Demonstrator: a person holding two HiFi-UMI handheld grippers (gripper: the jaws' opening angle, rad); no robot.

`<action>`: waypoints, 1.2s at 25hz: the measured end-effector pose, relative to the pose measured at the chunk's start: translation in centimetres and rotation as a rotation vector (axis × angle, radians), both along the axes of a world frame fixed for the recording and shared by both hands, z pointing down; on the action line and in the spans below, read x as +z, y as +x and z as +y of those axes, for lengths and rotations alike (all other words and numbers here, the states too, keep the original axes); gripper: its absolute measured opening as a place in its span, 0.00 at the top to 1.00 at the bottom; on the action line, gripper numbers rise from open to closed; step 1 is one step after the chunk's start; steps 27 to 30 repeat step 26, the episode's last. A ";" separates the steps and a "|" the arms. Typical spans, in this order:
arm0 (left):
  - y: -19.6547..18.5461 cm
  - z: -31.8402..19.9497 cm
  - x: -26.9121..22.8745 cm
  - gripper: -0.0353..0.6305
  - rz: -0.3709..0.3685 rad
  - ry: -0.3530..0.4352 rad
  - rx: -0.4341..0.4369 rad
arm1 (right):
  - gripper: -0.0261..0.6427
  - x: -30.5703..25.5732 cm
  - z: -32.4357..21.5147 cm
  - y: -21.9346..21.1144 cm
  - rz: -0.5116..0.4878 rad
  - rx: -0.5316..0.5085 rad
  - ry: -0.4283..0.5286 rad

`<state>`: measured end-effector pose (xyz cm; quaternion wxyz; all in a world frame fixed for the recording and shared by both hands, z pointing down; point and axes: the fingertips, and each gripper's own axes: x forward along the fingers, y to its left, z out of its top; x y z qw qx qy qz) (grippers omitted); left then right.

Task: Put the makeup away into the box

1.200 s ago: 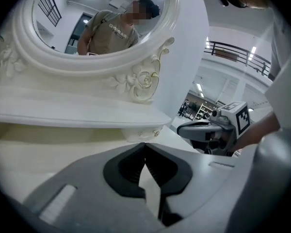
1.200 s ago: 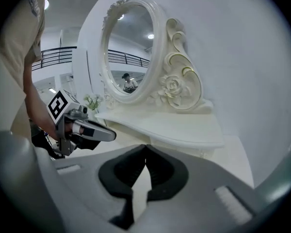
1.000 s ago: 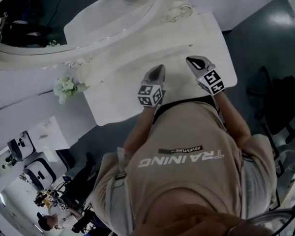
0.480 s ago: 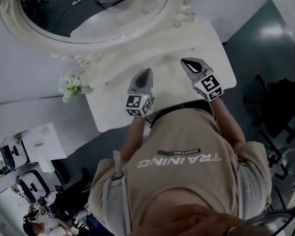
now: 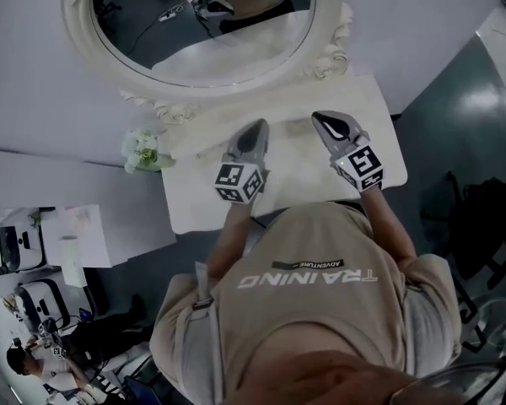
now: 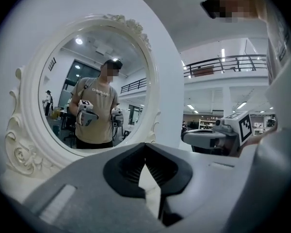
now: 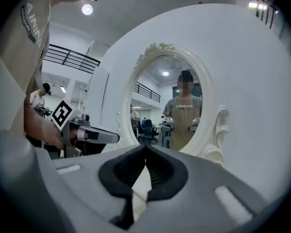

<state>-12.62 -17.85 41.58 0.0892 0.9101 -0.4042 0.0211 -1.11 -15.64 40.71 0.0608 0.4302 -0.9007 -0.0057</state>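
Note:
No makeup and no box show in any view. In the head view both grippers hover side by side above the white dressing table [image 5: 299, 171], pointing toward the oval mirror [image 5: 207, 32]. My left gripper [image 5: 255, 128] is shut with nothing between its jaws; in its own view the tips [image 6: 145, 147] meet in front of the mirror [image 6: 94, 91]. My right gripper [image 5: 324, 120] is shut and empty too, its tips [image 7: 145, 149] closed before the mirror [image 7: 177, 110]. Each gripper view shows the other gripper beside it, the right one [image 6: 218, 136] and the left one [image 7: 89, 135].
A small bunch of white flowers [image 5: 143, 152] sits at the table's left corner beside the ornate mirror frame. A white desk with papers [image 5: 67, 234] stands to the left. Dark floor lies to the right of the table, and people stand at bottom left [image 5: 25, 361].
Both grippers have risen over the table and now point more level at the mirror. More of the mirror has come into the head view.

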 end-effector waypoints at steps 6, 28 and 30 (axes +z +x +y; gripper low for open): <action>1.2 -0.5 -1.6 0.95 -0.019 0.036 -0.010 | 0.96 -1.3 -0.7 0.3 -0.026 -0.057 -0.010; 0.0 1.8 0.8 0.95 -0.070 -0.004 -0.057 | 0.96 1.8 -0.2 -1.7 -0.029 -0.065 -0.077; 0.0 1.8 0.8 0.95 -0.070 -0.004 -0.057 | 0.96 1.8 -0.2 -1.7 -0.029 -0.065 -0.077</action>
